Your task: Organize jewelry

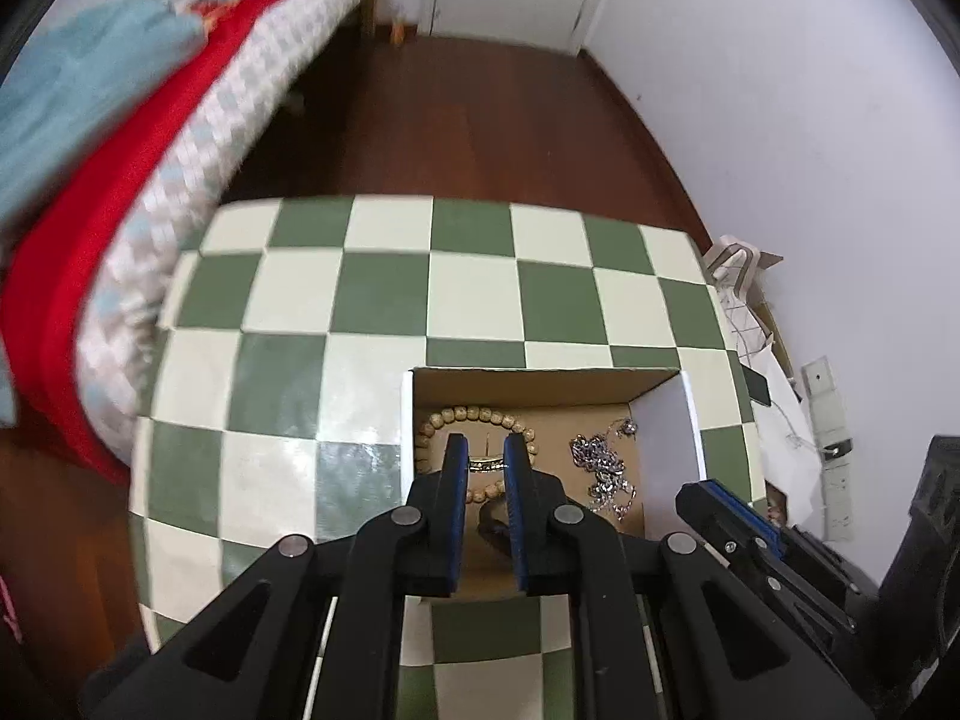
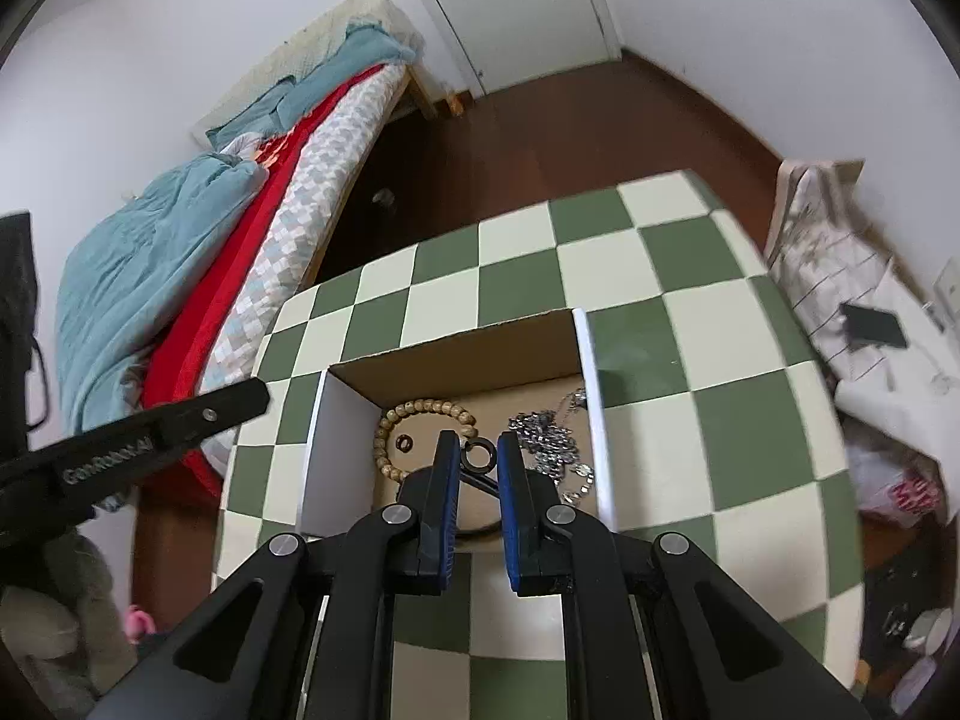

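Note:
An open cardboard box (image 1: pixel 540 381) (image 2: pixel 456 348) stands on the checkered table. In it lie a wooden bead bracelet (image 1: pixel 474 417) (image 2: pixel 420 408) and a silver chain (image 1: pixel 600 462) (image 2: pixel 549 438). My left gripper (image 1: pixel 486 462) hovers over the box, shut on a small gold ring (image 1: pixel 487 465). My right gripper (image 2: pixel 478 459) is also over the box, shut on a black ring-shaped piece (image 2: pixel 478 457) with a black cord. A small dark ring (image 2: pixel 403 441) lies inside the bracelet loop.
The green and cream checkered table (image 1: pixel 384 294) (image 2: pixel 690 360) has a bed with red and teal bedding (image 1: pixel 120 150) (image 2: pixel 180 252) on its left. A cluttered white surface with a phone (image 2: pixel 873 327) lies to the right. The right gripper's finger (image 1: pixel 720 504) shows in the left view.

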Action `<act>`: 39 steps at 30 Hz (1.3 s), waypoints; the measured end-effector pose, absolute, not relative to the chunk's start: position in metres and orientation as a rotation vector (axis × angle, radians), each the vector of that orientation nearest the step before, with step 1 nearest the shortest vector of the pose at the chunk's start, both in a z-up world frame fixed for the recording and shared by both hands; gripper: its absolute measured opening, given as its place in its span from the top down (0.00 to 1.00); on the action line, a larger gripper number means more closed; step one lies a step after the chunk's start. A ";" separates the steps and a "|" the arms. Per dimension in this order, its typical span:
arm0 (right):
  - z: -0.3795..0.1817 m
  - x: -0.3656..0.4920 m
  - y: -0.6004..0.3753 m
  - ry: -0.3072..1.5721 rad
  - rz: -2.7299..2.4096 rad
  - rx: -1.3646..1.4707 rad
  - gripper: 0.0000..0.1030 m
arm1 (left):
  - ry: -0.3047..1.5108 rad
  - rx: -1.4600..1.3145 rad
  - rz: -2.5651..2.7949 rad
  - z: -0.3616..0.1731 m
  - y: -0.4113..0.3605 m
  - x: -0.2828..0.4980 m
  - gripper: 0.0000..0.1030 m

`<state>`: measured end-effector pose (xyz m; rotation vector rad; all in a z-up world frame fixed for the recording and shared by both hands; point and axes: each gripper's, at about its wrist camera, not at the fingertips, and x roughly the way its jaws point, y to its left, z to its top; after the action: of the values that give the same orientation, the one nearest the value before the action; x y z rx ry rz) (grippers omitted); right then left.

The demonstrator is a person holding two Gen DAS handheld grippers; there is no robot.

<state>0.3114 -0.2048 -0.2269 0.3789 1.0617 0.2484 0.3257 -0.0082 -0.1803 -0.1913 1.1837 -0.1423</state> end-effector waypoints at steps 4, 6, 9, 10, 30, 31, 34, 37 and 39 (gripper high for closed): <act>-0.242 0.332 -0.207 1.142 0.294 0.432 0.87 | 1.246 -0.254 -0.156 -0.192 -0.005 0.344 0.90; -0.248 0.341 -0.208 1.182 0.298 0.450 0.86 | 1.271 -0.265 -0.154 -0.195 -0.005 0.350 0.88; -0.248 0.347 -0.210 1.197 0.277 0.453 0.64 | 1.276 -0.259 -0.129 -0.194 -0.003 0.353 0.78; -0.247 0.348 -0.212 1.195 0.271 0.454 0.46 | 1.273 -0.253 -0.119 -0.193 -0.003 0.355 0.56; -0.232 0.323 -0.194 1.230 -0.009 0.032 0.00 | 1.109 0.040 0.146 -0.181 0.014 0.303 0.00; -0.229 0.321 -0.193 1.227 -0.008 0.031 0.00 | 1.109 0.045 0.151 -0.180 0.014 0.299 0.00; -0.219 0.309 -0.191 1.213 -0.007 0.024 0.00 | 1.096 0.044 0.148 -0.173 0.014 0.284 0.00; -0.206 0.294 -0.190 1.191 -0.015 0.015 0.00 | 1.062 0.049 0.156 -0.161 0.014 0.267 0.00; -0.196 0.284 -0.190 1.176 -0.016 0.010 0.00 | 1.043 0.047 0.159 -0.151 0.014 0.255 0.00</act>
<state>0.2842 -0.1900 -0.1958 0.0101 1.1757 -0.0163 0.2551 0.0136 -0.1515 0.0466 1.0429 0.1592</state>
